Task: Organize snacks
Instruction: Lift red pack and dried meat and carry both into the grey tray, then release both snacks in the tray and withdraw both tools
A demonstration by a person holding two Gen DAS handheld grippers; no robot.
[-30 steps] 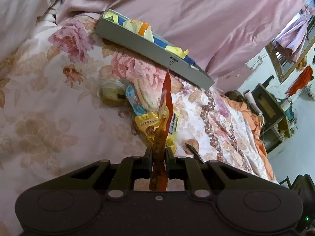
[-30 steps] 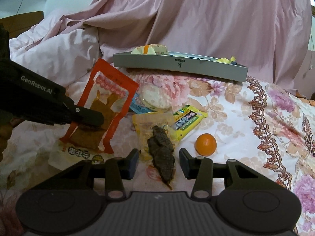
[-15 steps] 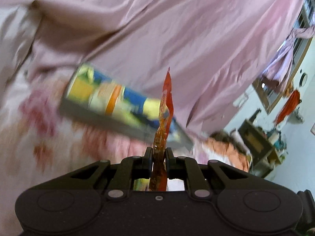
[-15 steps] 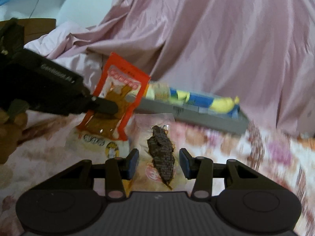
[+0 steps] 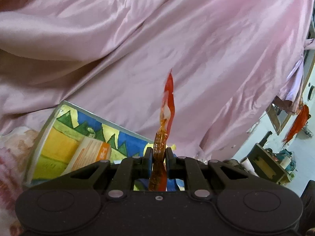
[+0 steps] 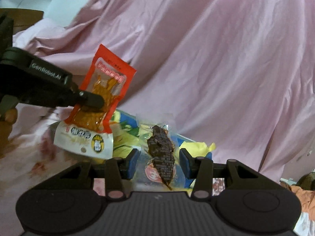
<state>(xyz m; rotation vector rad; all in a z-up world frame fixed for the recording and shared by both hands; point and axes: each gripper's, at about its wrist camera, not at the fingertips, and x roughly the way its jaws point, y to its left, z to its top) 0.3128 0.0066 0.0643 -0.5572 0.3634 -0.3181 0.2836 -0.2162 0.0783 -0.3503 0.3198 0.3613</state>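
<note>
Both fisheye views are dim and soft, with dark corners and lines that bend near the edges. The pink satin cloth shows pale sheen along its folds. Daylight enters from the room at right. The flowered bedspread at lower left is smeared by motion blur.

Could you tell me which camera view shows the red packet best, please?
The right wrist view: there the red packet faces the camera flat, print and clear window visible, pinched by the left claw. The left wrist view shows it only edge-on, a thin strip.
</note>
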